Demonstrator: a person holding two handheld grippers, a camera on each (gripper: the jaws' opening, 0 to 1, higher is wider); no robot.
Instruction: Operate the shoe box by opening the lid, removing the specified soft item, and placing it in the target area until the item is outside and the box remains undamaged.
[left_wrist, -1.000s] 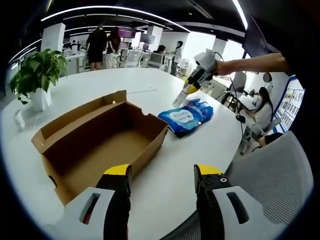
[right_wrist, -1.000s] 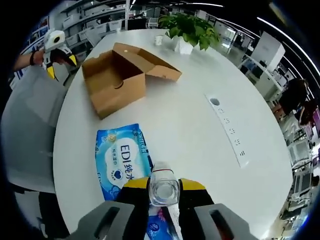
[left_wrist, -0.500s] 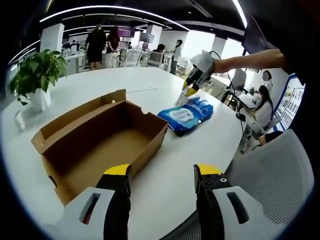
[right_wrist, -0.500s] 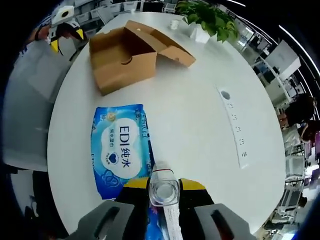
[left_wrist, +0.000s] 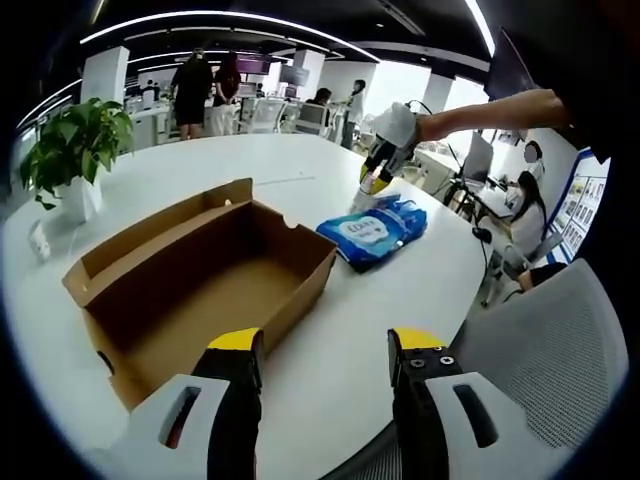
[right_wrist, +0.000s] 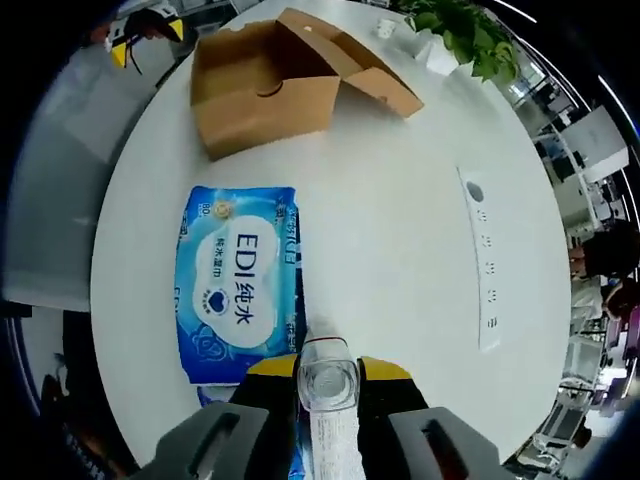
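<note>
Now – right gripper (right_wrist: 327, 372) clamps bottle (right_wrist: 327, 385) | wipes pack (right_wrist: 238, 296) beside shoe box (right_wrist: 268, 90)

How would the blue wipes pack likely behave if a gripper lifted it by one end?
The blue wipes pack looks like a soft film pouch lying flat on the table, so it would probably sag or bend. Its glossy wrapper may slip between the jaws. Being flat, it seems unlikely to roll.

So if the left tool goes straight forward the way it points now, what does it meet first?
Probably the near end wall of the open shoe box, which lies just ahead of the open left tool. Depth is unclear, so it might instead pass low over the white table beside it.
</note>
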